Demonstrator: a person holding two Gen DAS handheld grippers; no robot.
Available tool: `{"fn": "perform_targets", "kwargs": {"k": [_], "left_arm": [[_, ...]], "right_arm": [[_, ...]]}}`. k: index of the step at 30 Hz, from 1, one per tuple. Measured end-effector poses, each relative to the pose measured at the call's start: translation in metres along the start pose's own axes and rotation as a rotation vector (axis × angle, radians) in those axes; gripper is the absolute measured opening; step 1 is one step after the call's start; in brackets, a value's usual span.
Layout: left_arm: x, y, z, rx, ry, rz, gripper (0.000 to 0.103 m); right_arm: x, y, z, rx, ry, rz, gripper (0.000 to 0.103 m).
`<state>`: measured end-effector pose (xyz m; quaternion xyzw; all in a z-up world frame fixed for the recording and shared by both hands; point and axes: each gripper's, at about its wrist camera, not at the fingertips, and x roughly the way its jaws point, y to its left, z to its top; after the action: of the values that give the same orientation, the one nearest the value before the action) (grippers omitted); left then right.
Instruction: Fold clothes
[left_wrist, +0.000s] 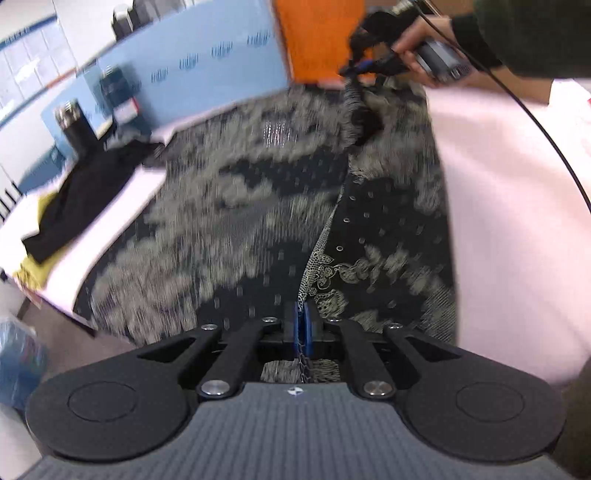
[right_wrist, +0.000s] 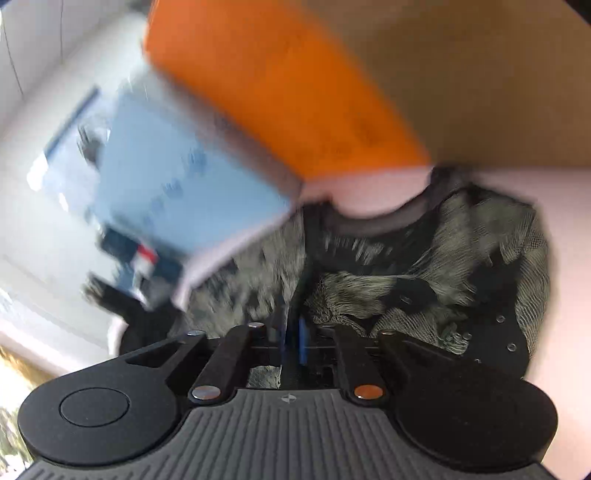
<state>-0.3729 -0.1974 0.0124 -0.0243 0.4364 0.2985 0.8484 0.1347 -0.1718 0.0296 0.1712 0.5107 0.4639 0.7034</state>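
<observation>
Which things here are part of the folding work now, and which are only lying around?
In use:
- patterned garment
- left gripper, shut on its edge
- right gripper, at the far end

Lying about:
- black cloth
- yellow cloth
- dark flask
- orange panel

A pale pink tabletop (left_wrist: 498, 229) is seen. A black-and-beige patterned garment (left_wrist: 229, 206) is spread across its middle. Near the left edge, a black garment (left_wrist: 74, 199) is laid over a yellow one (left_wrist: 33, 269).
</observation>
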Motion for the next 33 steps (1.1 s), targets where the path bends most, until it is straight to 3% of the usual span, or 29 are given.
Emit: {"fn": "perform_targets", "kwargs": {"k": [1,4,7,10,16,18,21,24,28,33], "left_arm": [[0.004,0.002,-0.002,-0.010,0.021,0.002,0.006],[0.006,0.011,-0.008,-0.048,0.043,0.005,0.013],[0.004,0.014,-0.011,-0.063,0.043,0.026,0.028],[0.002,0.016,-0.014,-0.085,0.043,0.039,0.036],[0.000,0.016,-0.021,-0.120,0.058,0.082,0.046],[-0.002,0.017,-0.023,-0.141,0.066,0.096,0.047],[-0.006,0.016,-0.028,-0.158,0.079,0.120,0.053],[-0.010,0.016,-0.034,-0.190,0.097,0.149,0.054],[-0.018,0.018,-0.039,-0.255,0.100,0.186,0.062],[-0.024,0.016,-0.040,-0.289,0.092,0.251,0.067]], "right_arm": [[0.010,0.003,-0.001,-0.004,0.008,-0.010,0.046],[0.025,0.007,-0.004,-0.007,0.015,-0.006,0.049],[0.018,0.009,-0.014,-0.004,0.009,0.015,0.052],[0.004,0.014,-0.029,-0.009,0.002,0.025,0.070],[-0.015,0.015,-0.073,0.005,0.103,0.010,0.073],[-0.012,0.016,-0.081,0.053,0.135,0.118,0.073],[-0.008,0.020,-0.085,0.145,0.172,0.382,0.073],[-0.014,0.031,-0.089,0.166,0.180,0.480,0.085],[-0.035,0.034,-0.101,0.102,0.188,0.442,0.087],[-0.080,0.023,-0.129,0.005,0.130,0.313,0.090]]}}
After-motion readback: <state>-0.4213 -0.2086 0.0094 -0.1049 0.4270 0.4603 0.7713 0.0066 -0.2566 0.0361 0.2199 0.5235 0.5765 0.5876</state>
